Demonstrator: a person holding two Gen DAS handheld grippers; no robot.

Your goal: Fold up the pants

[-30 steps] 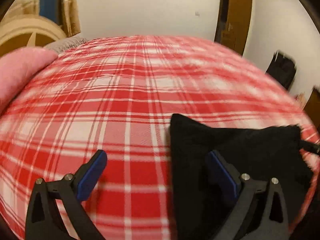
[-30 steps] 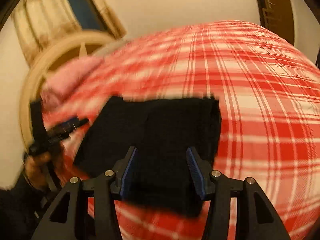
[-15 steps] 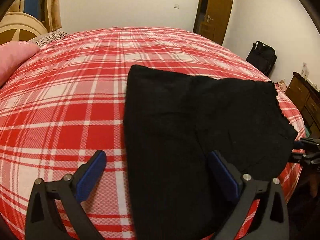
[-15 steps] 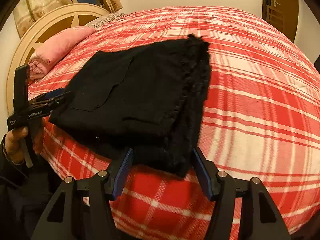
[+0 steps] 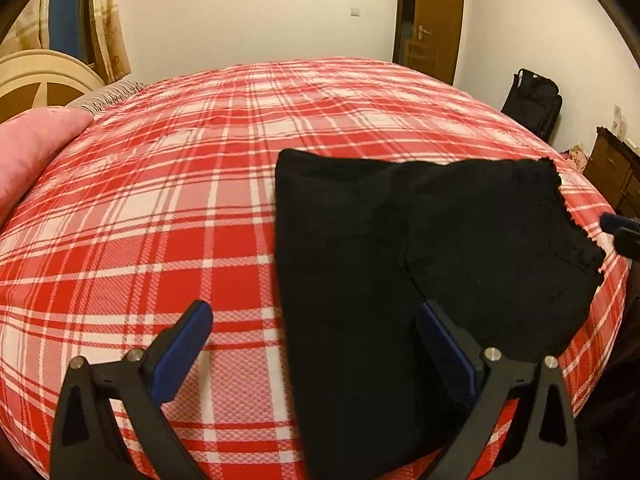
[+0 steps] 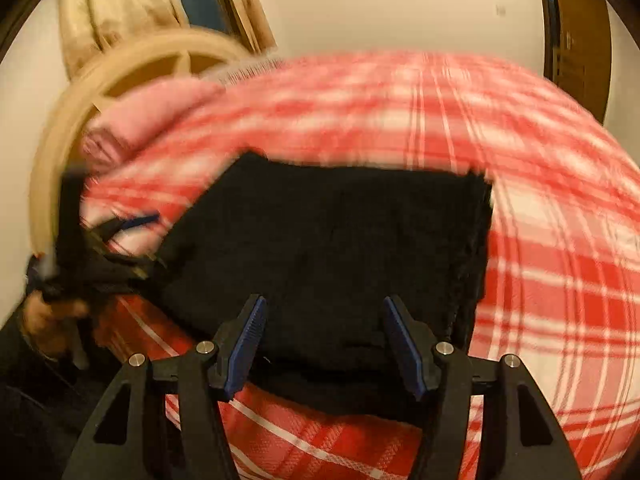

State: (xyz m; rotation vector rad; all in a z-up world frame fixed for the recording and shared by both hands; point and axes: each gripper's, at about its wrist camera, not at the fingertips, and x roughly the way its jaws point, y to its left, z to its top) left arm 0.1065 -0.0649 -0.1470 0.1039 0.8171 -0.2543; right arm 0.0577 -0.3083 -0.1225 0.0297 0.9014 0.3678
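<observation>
folded black pants on plaid bed, both grippers spread and empty

black pants (image 5: pixel 400 264) lie folded into a compact multi-layer stack on the red and white plaid bedspread (image 5: pixel 160 208), near the bed's front edge. fabric is plain dark, flat on top, with one long straight folded side facing the pillow end and a ragged, slightly frayed edge on the opposite side. a layer seam runs down the middle of the stack in the left wrist view. in the right wrist view the pants (image 6: pixel 328 256) read as a rough rectangle with stacked layer edges visible along their right side; that view is motion-blurred so finer detail cannot be told

left gripper (image 5: pixel 316 344) hovers over the near end of the pants with its jaws spread wide, one blue pad over bare bedspread and the other over the black fabric, pinching nothing. right gripper (image 6: pixel 332 344) is low at the near edge of the stack, jaws spread with fabric showing in the gap, not clamped on it

pink pillow (image 5: pixel 36 148) sits at the head of the bed by a cream headboard (image 5: pixel 44 76). black bag (image 5: pixel 532 100) stands against the far wall near a wooden door (image 5: pixel 436 20). no containers with visible contents
</observation>
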